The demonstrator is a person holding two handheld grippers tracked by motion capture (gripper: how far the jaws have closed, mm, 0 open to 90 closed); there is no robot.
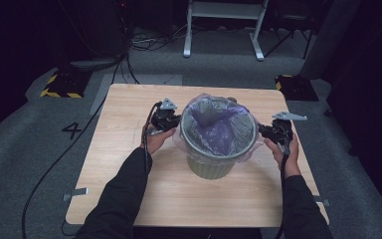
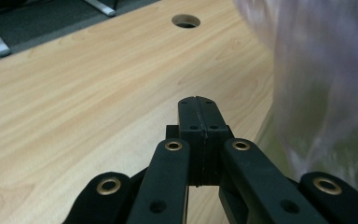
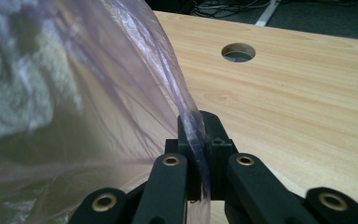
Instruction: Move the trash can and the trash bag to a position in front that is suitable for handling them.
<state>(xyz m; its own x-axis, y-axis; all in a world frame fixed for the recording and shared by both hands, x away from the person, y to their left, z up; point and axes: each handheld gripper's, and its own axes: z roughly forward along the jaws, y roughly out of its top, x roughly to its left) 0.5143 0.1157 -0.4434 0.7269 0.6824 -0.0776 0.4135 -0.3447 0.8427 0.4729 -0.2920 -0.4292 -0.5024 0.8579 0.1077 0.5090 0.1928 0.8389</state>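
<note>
A light wooden table [image 1: 129, 164] carries a pale green bin [image 1: 210, 167] near its centre, lined with a translucent purple bag [image 1: 219, 124] folded over the rim. At the bin's three o'clock, the right gripper [image 3: 199, 128] has its jaws pinched on a fold of the bag. At nine o'clock, the left gripper [image 2: 199, 112] has its jaws pressed together on nothing, the bag just beside it.

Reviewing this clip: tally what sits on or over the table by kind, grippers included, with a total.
Waste bins: 1, pale green bin
Bin liners: 1, translucent purple bag lining the bin
Hand-held grippers: 2, left gripper shut on nothing beside the bag, right gripper shut on the bag's edge
Total: 4
</note>
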